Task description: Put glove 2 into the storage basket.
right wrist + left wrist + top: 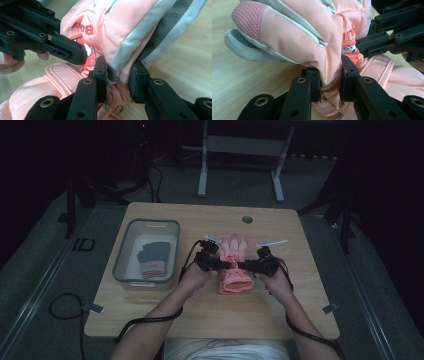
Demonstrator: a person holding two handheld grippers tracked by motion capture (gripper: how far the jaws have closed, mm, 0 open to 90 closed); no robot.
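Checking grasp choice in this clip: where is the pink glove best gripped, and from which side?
At its gathered wrist, one gripper from each side. The pink glove lies flat, and its narrow, bunched wrist fits between jaws, as the left gripper and right gripper show.

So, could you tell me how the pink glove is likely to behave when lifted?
Probably floppy: the pink glove bunches where the left gripper and right gripper pinch it. Its padded fabric looks light and unlikely to slip or break.

Dim room; grey floor (40, 270); wooden table (210, 315); white desk frame (240, 160) behind.
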